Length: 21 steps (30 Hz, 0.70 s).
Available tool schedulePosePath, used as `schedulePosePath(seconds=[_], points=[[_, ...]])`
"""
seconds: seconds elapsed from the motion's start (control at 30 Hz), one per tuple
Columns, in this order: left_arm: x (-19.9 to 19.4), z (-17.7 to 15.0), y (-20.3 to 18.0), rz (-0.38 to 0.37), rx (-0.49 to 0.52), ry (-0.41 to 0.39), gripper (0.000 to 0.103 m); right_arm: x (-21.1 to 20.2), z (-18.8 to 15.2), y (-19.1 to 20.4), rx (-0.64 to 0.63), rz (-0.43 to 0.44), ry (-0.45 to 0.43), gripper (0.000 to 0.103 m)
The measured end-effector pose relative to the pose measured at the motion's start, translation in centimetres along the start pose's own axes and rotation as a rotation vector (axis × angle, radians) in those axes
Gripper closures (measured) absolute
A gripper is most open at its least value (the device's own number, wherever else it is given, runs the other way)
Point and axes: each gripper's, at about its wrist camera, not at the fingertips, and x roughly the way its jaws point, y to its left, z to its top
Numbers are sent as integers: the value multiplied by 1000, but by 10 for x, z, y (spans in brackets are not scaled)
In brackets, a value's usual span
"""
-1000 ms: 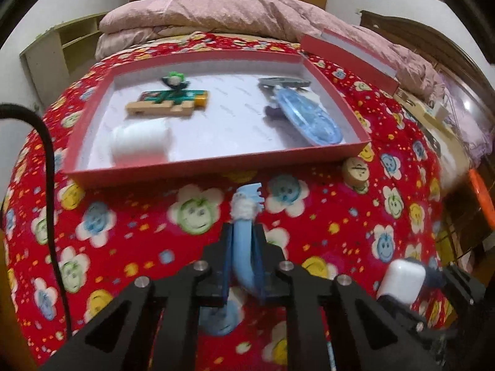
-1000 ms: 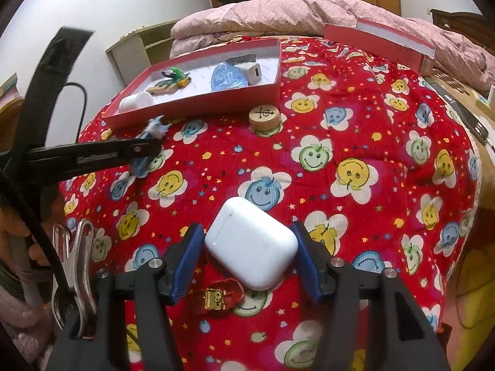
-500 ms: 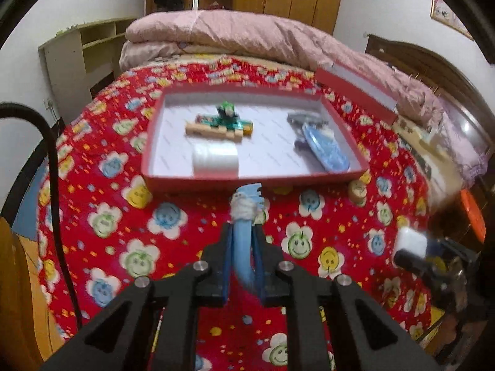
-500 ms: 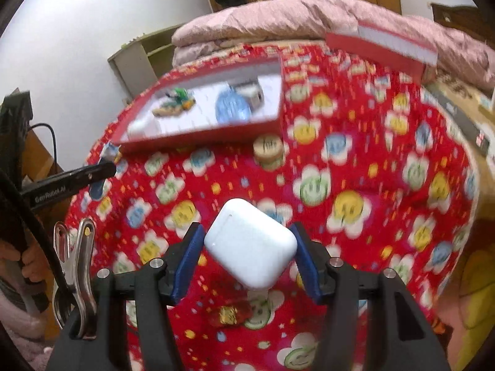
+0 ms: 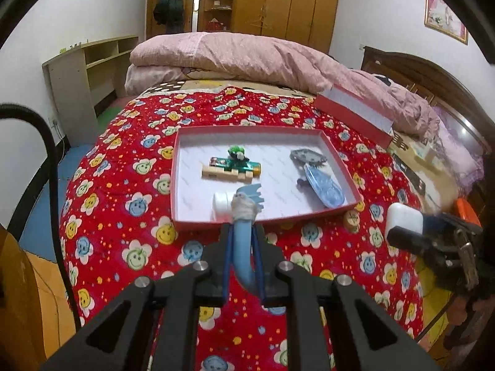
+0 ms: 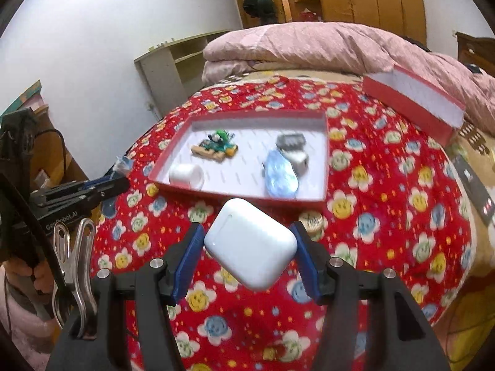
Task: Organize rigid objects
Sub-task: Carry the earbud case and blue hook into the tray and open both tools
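Bed's covered in a red quilt (image 5: 123,185) with smiley flowers, pink duvet (image 5: 235,55) heaped at the far end, wooden wardrobe (image 5: 278,0) behind it and a pale shelf unit (image 5: 83,71) on the left wall. The red tray (image 5: 174,173) sits mid-bed, its lid (image 5: 352,114) up by the duvet.

In the tray: a white cup (image 6: 185,174) on its side, a green toy (image 5: 236,153) on some wooden bits, a blue oval thing (image 5: 323,185) and something grey I can't make out. The right view is smeared there. A wooden disc (image 5: 351,219) lies just outside the tray's near edge.

My left claw (image 5: 243,247) is clamped tight on a blue figure (image 5: 244,238), angled down, with the figure's head lined up over the cup. My right claw (image 6: 249,247) grips a white case (image 6: 250,244) by its sides, off the quilt, short of the tray.
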Motion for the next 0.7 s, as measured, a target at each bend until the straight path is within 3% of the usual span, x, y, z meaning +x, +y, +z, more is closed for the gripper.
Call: schedulePosePath(seconds=[0.37, 0.7], points=[[34, 46, 4, 31, -8, -20, 90, 35, 54, 2, 6, 8, -20, 45], [86, 70, 7, 63, -12, 48, 90, 88, 91, -8, 1, -25, 18, 45]])
